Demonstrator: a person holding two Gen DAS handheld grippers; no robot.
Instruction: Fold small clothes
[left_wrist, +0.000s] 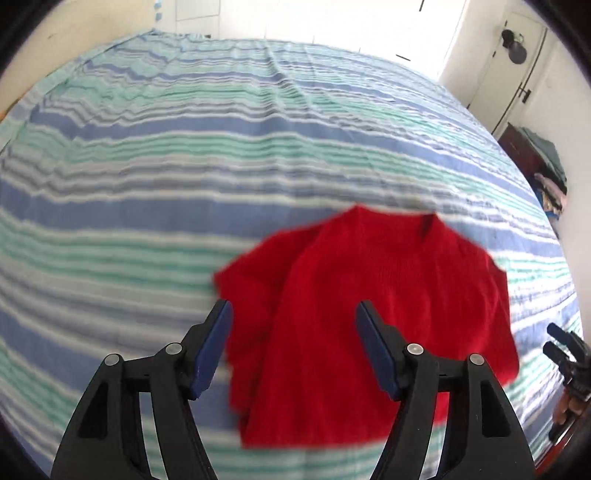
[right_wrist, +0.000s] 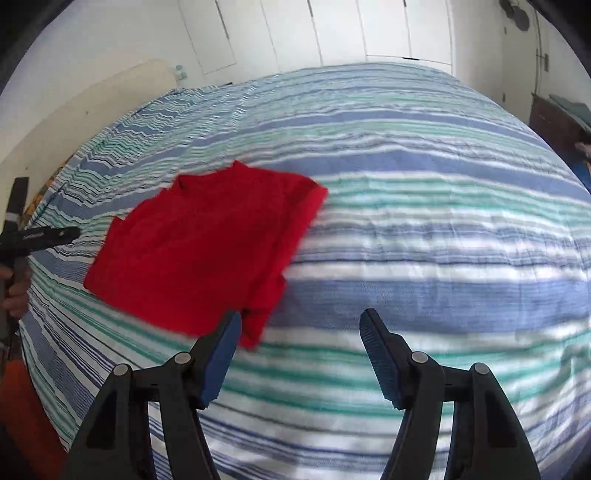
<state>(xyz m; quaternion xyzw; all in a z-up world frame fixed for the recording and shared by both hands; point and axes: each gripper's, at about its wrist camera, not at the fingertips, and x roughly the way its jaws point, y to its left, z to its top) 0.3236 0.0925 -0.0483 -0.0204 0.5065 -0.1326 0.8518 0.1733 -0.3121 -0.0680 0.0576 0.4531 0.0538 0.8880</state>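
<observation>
A small red garment (left_wrist: 373, 314) lies flat on the striped bedspread (left_wrist: 184, 155), partly folded with one side layer sticking out at its left. My left gripper (left_wrist: 293, 306) is open and empty, hovering above the garment's near left part. In the right wrist view the red garment (right_wrist: 207, 243) lies left of centre. My right gripper (right_wrist: 301, 315) is open and empty, over the bedspread (right_wrist: 424, 229) just right of the garment's near corner. The left gripper (right_wrist: 55, 234) shows at the left edge there; the right gripper (left_wrist: 563, 350) shows at the right edge of the left wrist view.
The bed fills both views, with blue, green and white stripes. White wardrobe doors (right_wrist: 332, 29) stand behind it. A dark wooden cabinet with stacked clothes (left_wrist: 543, 162) stands at the right. A beige headboard (right_wrist: 85, 110) is at the left.
</observation>
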